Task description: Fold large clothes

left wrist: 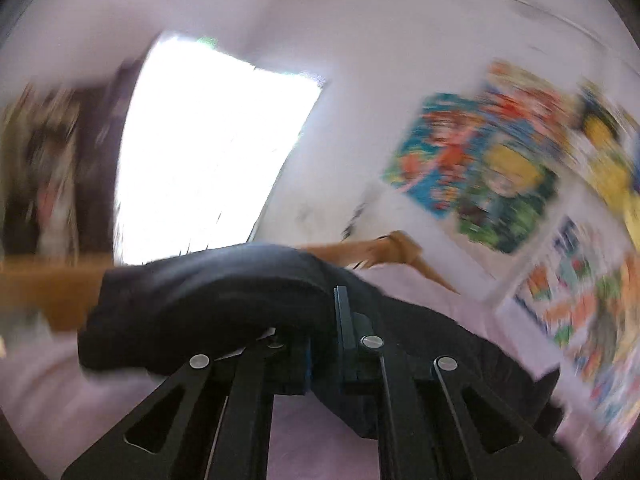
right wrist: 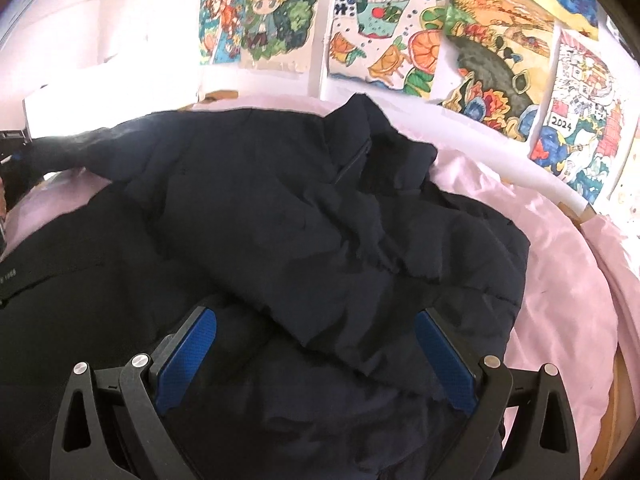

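A large dark navy jacket (right wrist: 304, 216) lies crumpled on a pink bed sheet (right wrist: 560, 292), collar toward the wall. My right gripper (right wrist: 316, 340) is open just above the jacket's near part, its blue pads (right wrist: 188, 344) spread wide and holding nothing. My left gripper (left wrist: 320, 320) is shut on a fold of the same jacket (left wrist: 216, 300) and holds it lifted above the sheet; the cloth drapes over and hides the left fingertip. The left wrist view is motion-blurred.
Colourful drawings (right wrist: 384, 28) hang on the white wall behind the bed. A white rail (right wrist: 532, 176) and a wooden bed edge (right wrist: 616, 400) run along the right. A bright window (left wrist: 208, 152) and a wooden frame (left wrist: 48, 292) show in the left wrist view.
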A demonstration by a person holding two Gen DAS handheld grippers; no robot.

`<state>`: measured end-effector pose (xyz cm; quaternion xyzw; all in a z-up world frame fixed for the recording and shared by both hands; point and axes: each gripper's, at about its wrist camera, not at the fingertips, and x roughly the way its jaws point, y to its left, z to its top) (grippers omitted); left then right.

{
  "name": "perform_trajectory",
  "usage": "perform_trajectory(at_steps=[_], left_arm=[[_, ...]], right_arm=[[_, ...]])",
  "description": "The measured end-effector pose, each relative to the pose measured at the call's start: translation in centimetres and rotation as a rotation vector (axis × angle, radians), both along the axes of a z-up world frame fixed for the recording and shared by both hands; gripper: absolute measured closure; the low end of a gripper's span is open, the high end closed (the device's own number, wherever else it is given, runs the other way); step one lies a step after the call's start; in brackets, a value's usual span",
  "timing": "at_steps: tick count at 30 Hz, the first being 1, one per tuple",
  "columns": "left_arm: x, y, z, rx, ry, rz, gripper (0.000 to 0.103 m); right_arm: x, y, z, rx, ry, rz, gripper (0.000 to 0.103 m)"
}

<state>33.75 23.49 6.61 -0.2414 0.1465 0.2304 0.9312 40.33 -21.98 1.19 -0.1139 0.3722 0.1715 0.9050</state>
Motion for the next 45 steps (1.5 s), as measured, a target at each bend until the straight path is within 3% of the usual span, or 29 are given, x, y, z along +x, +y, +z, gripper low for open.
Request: perform_trajectory(at_steps=[3, 8, 14, 19, 27, 33, 39, 45], left_arm=[[-0.1, -4.1, 2.1, 0.163, -0.041, -0.116, 0.099], [0.1, -11.5, 4.7, 0.372, -0.09, -0.328, 0.099], [2.3, -20.8, 5.8, 0.585, -0.048, -0.65, 0.099], [3.5, -28.5, 3.6, 0.769, 0.015, -0.904, 0.099], [2.0, -37.3, -5.5, 0.965, 0.221, -1.309, 0.099], [3.4, -39.2, -10.7, 0.967, 0.351, -1.381, 0.099], [4.7, -38.7, -10.3, 0.952, 0.36, -1.386, 0.098], [2.0, -39.0, -10.0, 1.049, 0.332, -1.379, 0.096]], right_arm=[[-0.1, -0.4, 0.7, 0.035, -0.027, -0.003, 0.002], [0.0, -1.0, 2.1, 0.064, -0.064, -0.021, 0.002], [0.4, -3.1, 3.7, 0.098, -0.083, -0.081, 0.002], [1.2, -6.2, 4.7, 0.141, -0.086, -0.157, 0.002], [2.1, -11.3, 5.0, 0.16, -0.081, -0.261, 0.002], [2.8, -13.3, 3.7, 0.175, -0.03, -0.295, 0.002], [3.1, -13.6, 3.1, 0.242, 0.028, -0.279, 0.002], [3.5, -12.8, 3.5, 0.329, 0.068, -0.25, 0.002]])
